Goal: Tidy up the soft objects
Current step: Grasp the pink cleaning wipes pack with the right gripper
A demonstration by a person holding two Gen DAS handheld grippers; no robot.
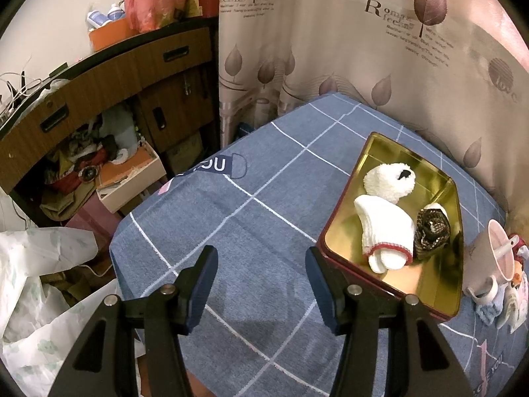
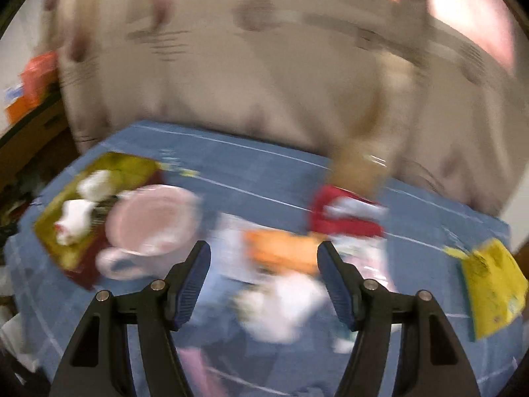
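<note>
Left gripper (image 1: pixel 261 264), jaws wide and empty, over blue checked cloth (image 1: pixel 231 231); gold tin (image 1: pixel 370 155) at right holds rolled socks (image 1: pixel 386 231); right gripper (image 2: pixel 263 261) likewise wide, empty, view blurred

Each camera sat just behind its own fingers, looking forward and steeply down onto the table (image 1: pixel 251 231). The left view was sharp, the right blurred. Both took in the tin (image 1: pixel 340 231) (image 2: pixel 49 228), cup (image 1: pixel 496 258) (image 2: pixel 152 228) and curtain (image 1: pixel 347 49) beyond.

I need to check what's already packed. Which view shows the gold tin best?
The left wrist view: the gold tin is sharp, holding white socks. The right wrist view shows it blurred, partly behind a pink cup.
</note>
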